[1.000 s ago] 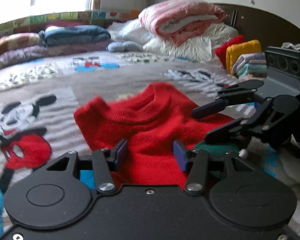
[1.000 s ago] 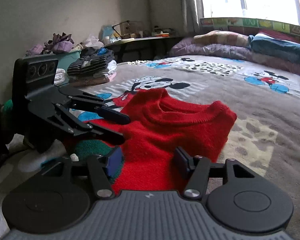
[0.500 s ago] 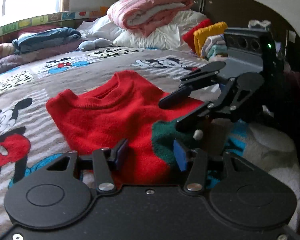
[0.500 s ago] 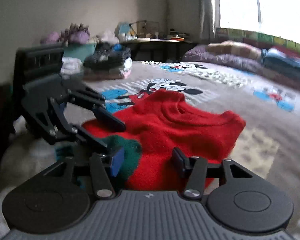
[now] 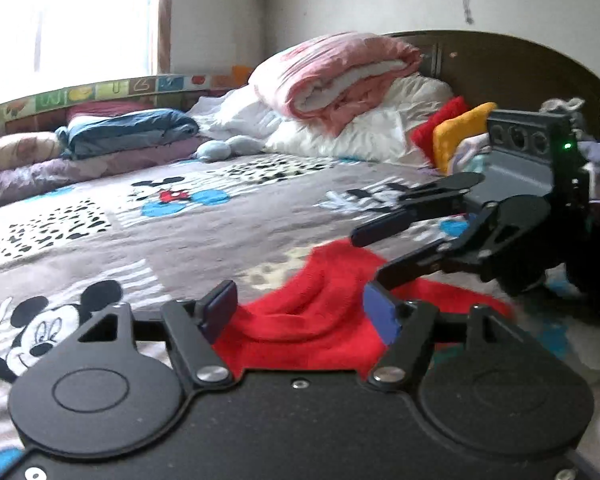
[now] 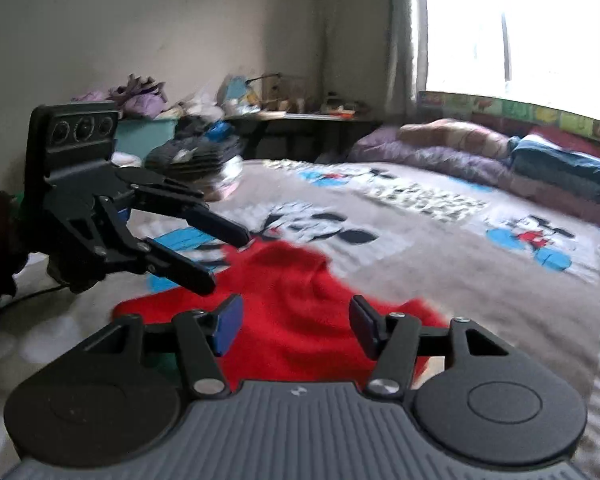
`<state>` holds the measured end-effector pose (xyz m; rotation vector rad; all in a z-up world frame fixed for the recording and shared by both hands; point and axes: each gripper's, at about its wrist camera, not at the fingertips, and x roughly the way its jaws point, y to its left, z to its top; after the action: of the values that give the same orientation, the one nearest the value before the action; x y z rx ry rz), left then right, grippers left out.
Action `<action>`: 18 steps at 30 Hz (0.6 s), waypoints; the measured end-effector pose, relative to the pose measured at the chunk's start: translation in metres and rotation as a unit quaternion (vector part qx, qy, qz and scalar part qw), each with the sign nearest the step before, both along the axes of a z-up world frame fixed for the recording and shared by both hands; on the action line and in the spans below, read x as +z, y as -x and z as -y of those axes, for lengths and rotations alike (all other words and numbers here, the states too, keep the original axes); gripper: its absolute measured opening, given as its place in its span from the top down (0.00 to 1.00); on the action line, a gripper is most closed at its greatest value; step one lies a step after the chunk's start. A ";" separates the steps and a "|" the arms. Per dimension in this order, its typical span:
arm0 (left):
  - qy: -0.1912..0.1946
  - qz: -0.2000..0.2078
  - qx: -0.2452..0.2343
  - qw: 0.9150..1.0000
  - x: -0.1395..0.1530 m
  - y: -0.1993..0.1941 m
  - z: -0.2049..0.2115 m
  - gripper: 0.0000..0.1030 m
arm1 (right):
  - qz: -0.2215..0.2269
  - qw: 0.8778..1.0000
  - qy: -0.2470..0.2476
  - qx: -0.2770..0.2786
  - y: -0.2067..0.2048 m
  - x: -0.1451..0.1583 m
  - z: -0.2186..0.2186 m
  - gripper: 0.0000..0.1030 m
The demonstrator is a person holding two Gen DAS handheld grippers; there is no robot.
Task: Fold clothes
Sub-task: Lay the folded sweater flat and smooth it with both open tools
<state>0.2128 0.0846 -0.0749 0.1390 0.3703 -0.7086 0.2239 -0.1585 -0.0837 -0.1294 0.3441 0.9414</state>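
Note:
A red knit sweater (image 5: 320, 312) lies folded on the grey Mickey Mouse bedspread (image 5: 180, 232); it also shows in the right wrist view (image 6: 300, 312). My left gripper (image 5: 300, 312) is open and empty, hovering just above the sweater's near edge. My right gripper (image 6: 292, 324) is open and empty above the sweater's other side. Each gripper appears in the other's view, jaws apart: the right gripper (image 5: 372, 252) over the sweater's right end, the left gripper (image 6: 224, 256) over its left end.
A pink quilt (image 5: 340, 68), white pillows and red and yellow folded cloths (image 5: 456, 136) sit by the headboard. Folded blankets (image 5: 128, 132) line the window side. A stack of folded clothes (image 6: 196, 160) and a cluttered desk (image 6: 300, 116) stand beyond the bed.
Both grippers have tilted upward and pulled back, so the sweater sits lower and smaller in view. The green patch is no longer visible. Both grippers stay open.

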 end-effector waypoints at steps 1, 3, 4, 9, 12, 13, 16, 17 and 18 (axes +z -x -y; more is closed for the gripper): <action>0.008 -0.017 -0.006 1.000 -0.005 -0.007 -0.004 0.32 | 0.001 1.000 -0.005 -0.006 -0.008 0.000 0.000 0.43; 0.011 -0.038 -0.012 0.999 -0.014 -0.014 -0.005 0.30 | -0.012 1.000 -0.014 -0.014 -0.022 -0.006 0.005 0.42; 0.007 -0.044 -0.012 0.999 -0.017 -0.016 -0.003 0.30 | -0.027 0.999 -0.016 -0.013 -0.028 -0.011 0.006 0.39; -0.011 -0.070 -0.012 0.997 -0.032 -0.023 0.004 0.26 | -0.099 0.994 -0.038 -0.012 -0.054 -0.032 0.017 0.29; -0.030 -0.068 -0.012 0.997 -0.035 -0.019 0.009 0.25 | -0.138 0.989 -0.052 -0.016 -0.065 -0.039 0.022 0.29; -0.039 -0.065 -0.011 0.997 -0.036 -0.018 0.012 0.25 | -0.144 0.988 -0.042 -0.017 -0.066 -0.041 0.020 0.28; -0.048 -0.058 -0.009 0.997 -0.037 -0.017 0.009 0.25 | -0.141 0.990 -0.020 -0.019 -0.062 -0.043 0.012 0.27; -0.049 -0.055 -0.007 0.997 -0.036 -0.015 0.009 0.25 | -0.140 0.990 -0.014 -0.020 -0.060 -0.044 0.010 0.27; -0.049 -0.049 0.001 0.998 -0.034 -0.012 0.008 0.24 | -0.137 0.990 -0.012 -0.022 -0.059 -0.043 0.010 0.27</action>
<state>0.2251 0.0764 -0.1087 0.1962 0.4988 -0.6970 0.2825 -0.1689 -0.1270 0.0314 0.5871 0.9209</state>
